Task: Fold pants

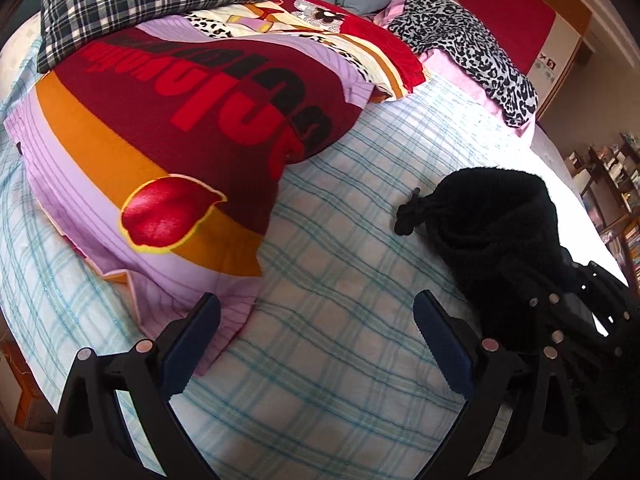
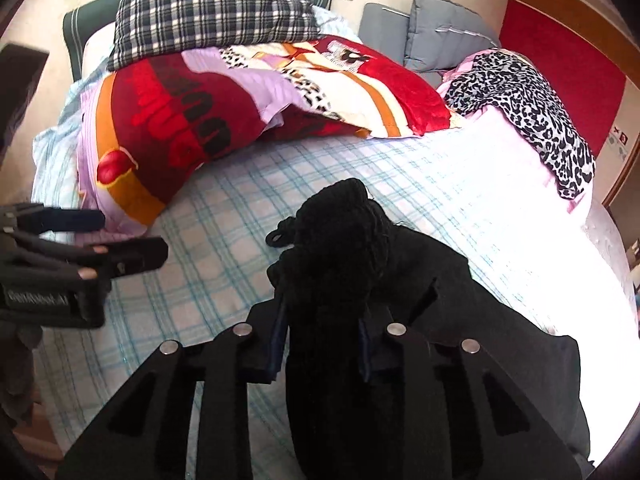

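Observation:
The black pants (image 2: 344, 248) are bunched between the fingers of my right gripper (image 2: 322, 320), which is shut on them and holds them above the blue-checked bed sheet (image 2: 224, 216). A drawstring loop (image 2: 278, 236) hangs at their left. In the left wrist view the pants (image 1: 496, 220) are a dark bundle at the right, with the right gripper (image 1: 580, 312) behind them. My left gripper (image 1: 316, 324) is open and empty above the sheet (image 1: 340, 264), left of the pants. It also shows in the right wrist view (image 2: 120, 236) at the left edge.
A colourful red and purple blanket (image 1: 168, 140) lies heaped at the left and back of the bed. A plaid pillow (image 2: 208, 4), grey cushions (image 2: 440, 28) and a leopard-print cloth (image 2: 528, 108) lie at the head. Shelves (image 1: 616, 184) stand to the right.

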`<act>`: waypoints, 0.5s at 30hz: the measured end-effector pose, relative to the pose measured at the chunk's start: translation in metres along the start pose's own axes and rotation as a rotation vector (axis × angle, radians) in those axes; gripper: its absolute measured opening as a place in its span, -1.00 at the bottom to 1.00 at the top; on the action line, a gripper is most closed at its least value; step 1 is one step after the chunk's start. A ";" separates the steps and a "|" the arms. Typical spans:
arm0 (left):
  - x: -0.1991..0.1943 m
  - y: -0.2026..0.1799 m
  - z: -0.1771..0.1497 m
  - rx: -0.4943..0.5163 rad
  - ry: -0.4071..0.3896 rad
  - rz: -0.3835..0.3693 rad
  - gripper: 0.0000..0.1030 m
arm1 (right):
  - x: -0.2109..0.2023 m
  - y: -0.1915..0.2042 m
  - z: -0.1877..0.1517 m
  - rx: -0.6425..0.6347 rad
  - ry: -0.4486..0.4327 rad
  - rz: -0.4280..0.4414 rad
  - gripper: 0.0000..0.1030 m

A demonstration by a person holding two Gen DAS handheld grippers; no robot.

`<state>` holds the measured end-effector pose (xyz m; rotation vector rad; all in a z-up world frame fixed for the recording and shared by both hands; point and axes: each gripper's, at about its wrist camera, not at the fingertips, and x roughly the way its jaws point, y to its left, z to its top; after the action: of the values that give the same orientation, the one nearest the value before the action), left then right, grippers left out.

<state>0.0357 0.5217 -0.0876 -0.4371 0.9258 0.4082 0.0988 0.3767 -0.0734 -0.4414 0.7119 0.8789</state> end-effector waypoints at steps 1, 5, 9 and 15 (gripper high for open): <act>0.001 -0.004 0.000 0.007 0.000 -0.003 0.87 | -0.007 -0.009 0.001 0.029 -0.011 0.006 -0.48; 0.005 -0.022 0.001 0.036 0.008 -0.014 0.87 | -0.040 -0.048 0.004 0.163 -0.056 0.022 -0.50; 0.009 -0.044 0.002 0.067 0.012 -0.033 0.87 | -0.066 -0.095 -0.002 0.323 -0.082 0.087 -0.50; 0.014 -0.089 0.004 0.119 0.011 -0.096 0.87 | -0.106 -0.157 -0.025 0.501 -0.129 0.066 -0.51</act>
<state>0.0916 0.4510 -0.0811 -0.3738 0.9311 0.2622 0.1718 0.2145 -0.0042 0.0853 0.7991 0.7494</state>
